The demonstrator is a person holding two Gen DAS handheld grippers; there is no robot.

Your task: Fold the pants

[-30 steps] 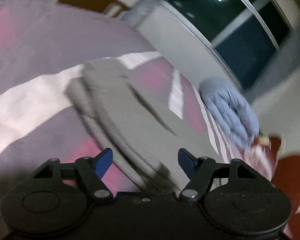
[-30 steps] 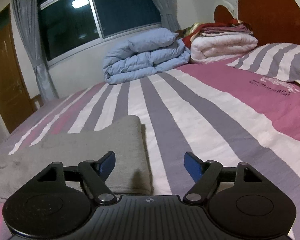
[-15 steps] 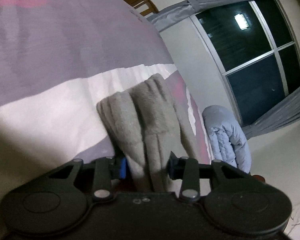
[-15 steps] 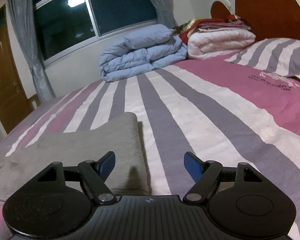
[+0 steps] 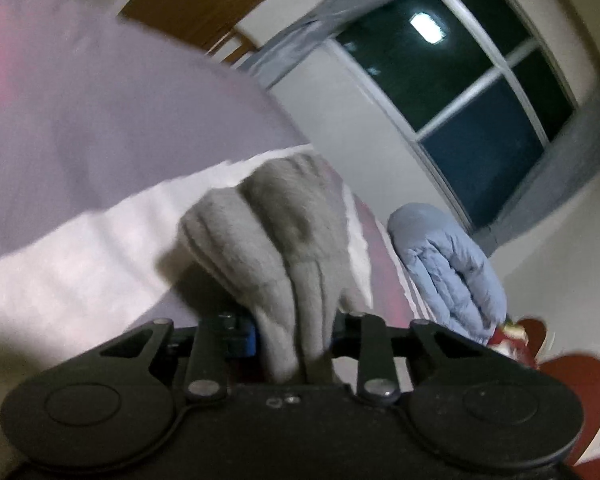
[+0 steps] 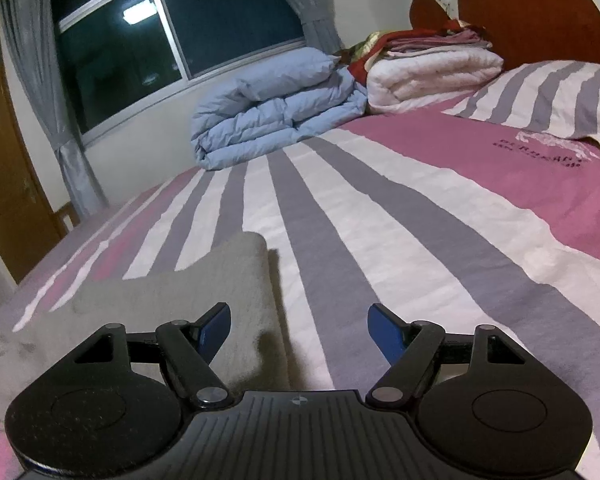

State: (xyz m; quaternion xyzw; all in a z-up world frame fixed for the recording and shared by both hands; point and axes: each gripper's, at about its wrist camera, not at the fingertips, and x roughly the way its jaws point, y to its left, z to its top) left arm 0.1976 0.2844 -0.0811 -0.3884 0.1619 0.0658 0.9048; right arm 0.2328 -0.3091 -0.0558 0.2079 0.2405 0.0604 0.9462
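Note:
Grey fleece pants [image 6: 180,300] lie folded flat on the striped bed [image 6: 420,216], left of my right gripper. My right gripper [image 6: 298,326] is open and empty, low over the bed at the pants' right edge. In the left wrist view my left gripper [image 5: 294,334] is shut on a bunched end of the pants [image 5: 272,232], and the cloth rises in folds between its fingers. The left fingertips are mostly hidden by the cloth.
A folded blue duvet [image 6: 276,108] and a white quilt [image 6: 432,72] with folded cloths on top sit at the far side by the red headboard [image 6: 532,12]. A striped pillow [image 6: 548,100] lies at right. A window and a door stand behind.
My left gripper closed on the end of the pants and has lifted it, bunching the cloth. My right gripper stayed open and nearly still.

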